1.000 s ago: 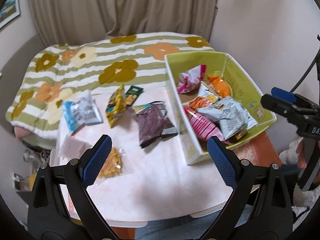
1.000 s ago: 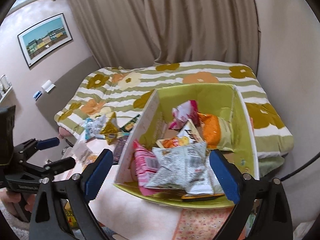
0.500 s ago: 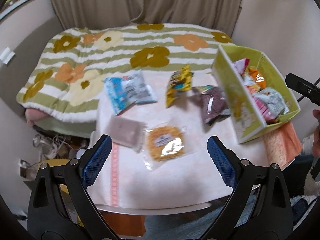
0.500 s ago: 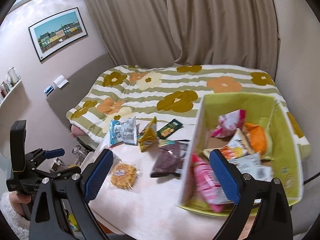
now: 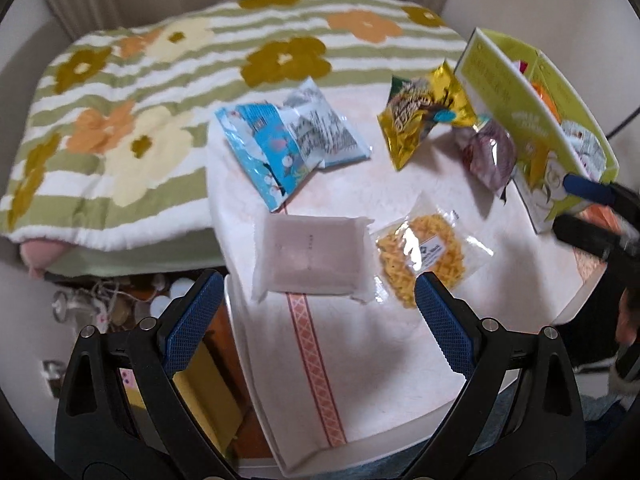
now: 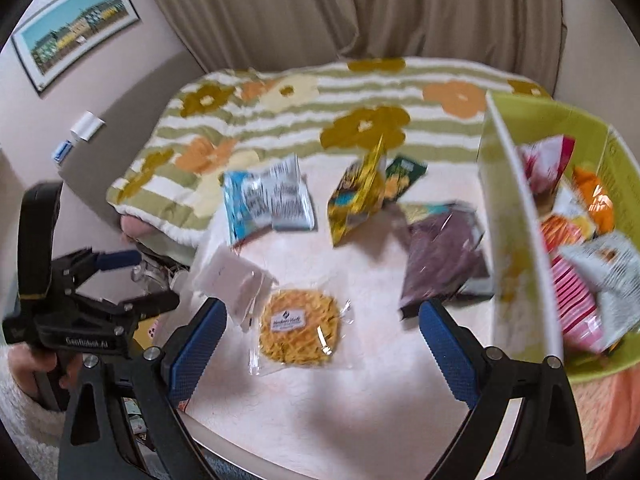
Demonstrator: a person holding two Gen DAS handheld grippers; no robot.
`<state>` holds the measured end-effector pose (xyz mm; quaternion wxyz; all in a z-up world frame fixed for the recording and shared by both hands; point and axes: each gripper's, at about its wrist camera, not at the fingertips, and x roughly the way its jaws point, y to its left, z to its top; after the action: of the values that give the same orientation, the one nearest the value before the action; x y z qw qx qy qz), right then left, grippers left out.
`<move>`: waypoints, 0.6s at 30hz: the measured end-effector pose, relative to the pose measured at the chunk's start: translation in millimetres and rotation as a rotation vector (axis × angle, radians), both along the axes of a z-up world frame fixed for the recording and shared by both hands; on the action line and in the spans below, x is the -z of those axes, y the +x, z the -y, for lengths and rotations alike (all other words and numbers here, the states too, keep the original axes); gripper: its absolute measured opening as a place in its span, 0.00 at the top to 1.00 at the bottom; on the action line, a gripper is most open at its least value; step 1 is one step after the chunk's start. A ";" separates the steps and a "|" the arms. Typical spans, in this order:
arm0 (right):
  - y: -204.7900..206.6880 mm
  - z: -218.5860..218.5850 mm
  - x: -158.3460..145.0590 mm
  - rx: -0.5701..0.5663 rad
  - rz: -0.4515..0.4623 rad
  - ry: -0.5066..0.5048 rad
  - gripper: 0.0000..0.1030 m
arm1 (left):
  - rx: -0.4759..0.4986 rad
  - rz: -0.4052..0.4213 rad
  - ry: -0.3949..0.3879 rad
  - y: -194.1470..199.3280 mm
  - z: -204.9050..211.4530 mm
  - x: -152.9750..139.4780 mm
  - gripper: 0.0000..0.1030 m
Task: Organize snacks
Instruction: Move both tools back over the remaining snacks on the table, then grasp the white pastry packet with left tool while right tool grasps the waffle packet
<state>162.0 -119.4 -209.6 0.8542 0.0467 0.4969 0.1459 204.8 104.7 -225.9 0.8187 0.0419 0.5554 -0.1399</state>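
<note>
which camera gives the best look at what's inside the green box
The right wrist view: it looks down into the open lime-green cardboard box, showing its packets. The left wrist view shows mostly the box's outer wall, with only slivers of the contents.

A white table (image 5: 392, 344) with a pink patterned stripe stands near, its top lit softly. Beyond its far edge lies a bed under a blanket (image 6: 280, 112) striped green and white, with orange, mustard and cream flowers. Beige curtains (image 6: 340, 12) hang behind the bed. The left wall (image 6: 36, 120) is pale pink and carries a framed picture (image 6: 76, 24) of coloured houses; a plain wall closes the right. Clutter (image 5: 100, 300) sits on the floor under the bed's near edge.
</note>
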 end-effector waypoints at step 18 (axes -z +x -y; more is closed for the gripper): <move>13.9 -42.3 91.1 -0.051 -0.189 -0.117 0.07 | 0.030 -0.171 0.050 48.6 12.5 85.7 0.07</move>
<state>175.9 -77.1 -300.7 0.8009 -0.0026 0.5838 0.1334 253.4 92.1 -311.6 0.7648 0.0583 0.6259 -0.1413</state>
